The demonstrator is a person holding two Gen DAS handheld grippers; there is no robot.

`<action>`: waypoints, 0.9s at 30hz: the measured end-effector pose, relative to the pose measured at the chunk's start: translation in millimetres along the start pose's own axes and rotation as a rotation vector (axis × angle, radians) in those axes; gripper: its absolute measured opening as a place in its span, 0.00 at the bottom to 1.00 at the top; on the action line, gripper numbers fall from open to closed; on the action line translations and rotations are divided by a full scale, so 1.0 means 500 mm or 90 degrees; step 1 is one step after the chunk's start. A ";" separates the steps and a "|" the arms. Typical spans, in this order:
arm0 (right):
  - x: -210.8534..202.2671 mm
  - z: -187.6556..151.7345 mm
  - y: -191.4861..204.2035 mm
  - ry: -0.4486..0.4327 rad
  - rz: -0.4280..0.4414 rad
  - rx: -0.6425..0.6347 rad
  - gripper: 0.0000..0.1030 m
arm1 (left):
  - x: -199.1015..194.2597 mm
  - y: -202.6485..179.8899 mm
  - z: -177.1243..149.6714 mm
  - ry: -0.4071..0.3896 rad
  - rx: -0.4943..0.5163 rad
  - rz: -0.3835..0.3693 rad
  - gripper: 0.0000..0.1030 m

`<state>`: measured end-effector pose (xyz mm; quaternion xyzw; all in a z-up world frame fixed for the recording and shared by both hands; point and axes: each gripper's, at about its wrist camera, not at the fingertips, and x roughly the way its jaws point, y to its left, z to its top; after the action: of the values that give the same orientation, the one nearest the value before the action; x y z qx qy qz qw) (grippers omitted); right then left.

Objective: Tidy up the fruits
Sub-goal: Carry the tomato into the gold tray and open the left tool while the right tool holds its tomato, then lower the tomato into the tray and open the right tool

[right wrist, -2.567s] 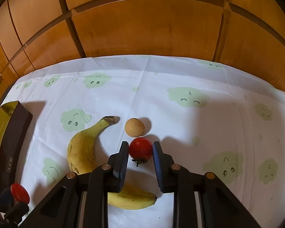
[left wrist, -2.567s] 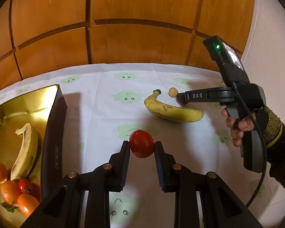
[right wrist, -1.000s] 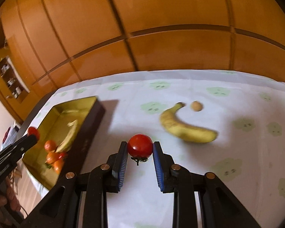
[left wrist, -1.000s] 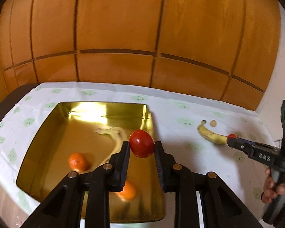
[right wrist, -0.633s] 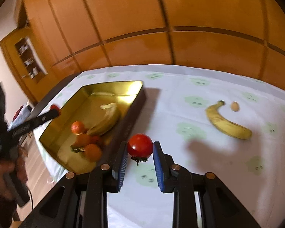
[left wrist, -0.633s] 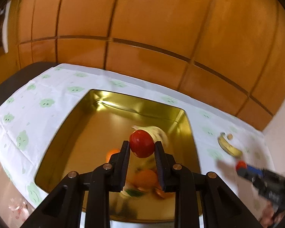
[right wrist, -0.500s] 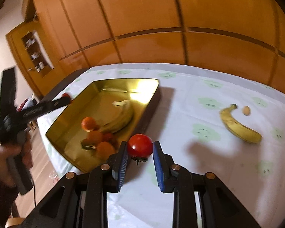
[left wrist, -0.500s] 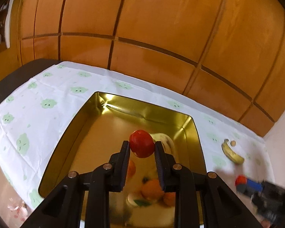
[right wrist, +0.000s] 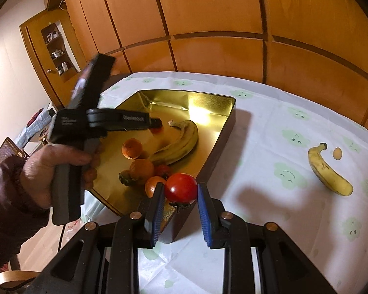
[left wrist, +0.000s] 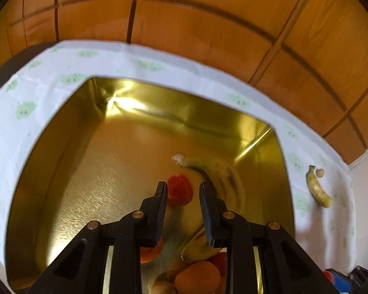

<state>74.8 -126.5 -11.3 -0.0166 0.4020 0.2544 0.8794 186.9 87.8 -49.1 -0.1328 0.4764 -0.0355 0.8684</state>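
Left wrist view: the left gripper (left wrist: 182, 188) hangs over the gold tin (left wrist: 61, 132), its black fingers (left wrist: 160, 196) clamped on a red tomato (left wrist: 179, 189) above the tin's floor. Beyond the tomato, inside the tin, lies a blurred banana (left wrist: 220, 171); under the fingers, at the tin's near end, sit an orange (left wrist: 197, 278) and other small fruit too smeared to tell apart. The tin rests on a white tablecloth (left wrist: 36, 90) printed with green faces. Well to the right of the tin, on the cloth, lie a second banana (left wrist: 317, 191) and a small tan ball (left wrist: 320, 172) just beside its stem. Orange wood panelling (left wrist: 184, 19) rises behind the tin.

Right wrist view: the right gripper (right wrist: 180, 191), with blue-padded fingers (right wrist: 203, 205), grips a second red tomato (right wrist: 180, 188), held over the near corner of the gold tin (right wrist: 230, 112). Inside the tin lie a banana (right wrist: 181, 139), three oranges (right wrist: 132, 148) and a small red fruit (right wrist: 163, 169). A hand (right wrist: 49, 169) in a dark sleeve (right wrist: 2, 196) holds the left gripper (right wrist: 157, 125) over the far side of the tin, its tomato barely showing at the tips. Right of the tin, on the tablecloth (right wrist: 269, 127), lie the loose banana (right wrist: 328, 171) and the tan ball (right wrist: 337, 153). Left of the tin, a wooden door (right wrist: 54, 49) with small shelves stands in the panelled wall (right wrist: 208, 12).
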 end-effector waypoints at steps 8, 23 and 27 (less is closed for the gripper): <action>0.006 0.007 0.001 0.001 0.000 0.000 0.26 | -0.043 0.013 -0.015 -0.041 -0.025 0.022 0.42; 0.095 0.047 0.037 0.030 -0.032 -0.065 0.26 | -0.214 0.035 -0.148 -0.153 0.000 0.082 0.55; 0.111 0.050 0.044 0.035 -0.051 -0.081 0.26 | -0.231 0.042 -0.167 -0.158 -0.004 0.088 0.55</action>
<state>112.6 -77.4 -29.9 -0.0958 0.4078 0.2434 0.8748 53.0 113.3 -2.7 -0.1061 0.3733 0.0426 0.9207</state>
